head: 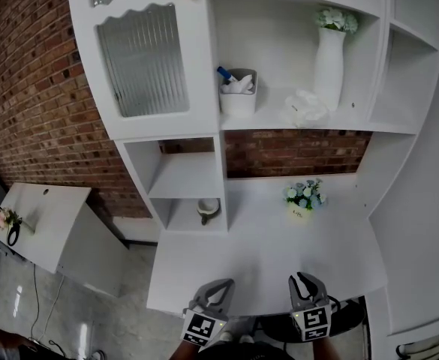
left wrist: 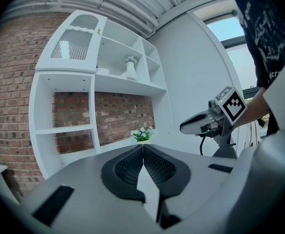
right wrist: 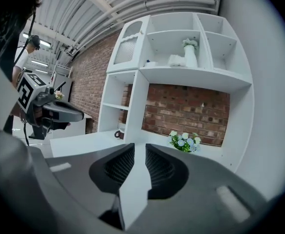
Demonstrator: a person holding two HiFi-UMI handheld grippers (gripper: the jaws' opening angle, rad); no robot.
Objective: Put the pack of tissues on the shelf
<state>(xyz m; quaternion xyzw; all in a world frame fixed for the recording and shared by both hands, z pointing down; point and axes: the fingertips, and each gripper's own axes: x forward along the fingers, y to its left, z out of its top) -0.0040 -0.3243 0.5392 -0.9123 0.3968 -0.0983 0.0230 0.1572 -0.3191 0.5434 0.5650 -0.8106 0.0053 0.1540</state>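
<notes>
The pack of tissues (head: 305,109) is a soft white bundle that lies on the upper shelf (head: 279,122), just left of a tall white vase (head: 329,62). It also shows in the right gripper view as the pack of tissues (right wrist: 176,60). Both grippers hang low at the desk's near edge, far below that shelf. My left gripper (head: 219,289) (left wrist: 143,147) is shut with its pads meeting and nothing in it. My right gripper (head: 304,280) (right wrist: 140,146) keeps a narrow gap between its pads, with nothing between them.
A white holder (head: 238,92) with a blue-tipped item stands on the same shelf, and a ribbed-glass cabinet door (head: 144,62) is further left. On the white desk (head: 249,261) sits a small flower pot (head: 303,199). A cup (head: 208,210) rests in the low cubby. A side table (head: 39,220) stands at the left.
</notes>
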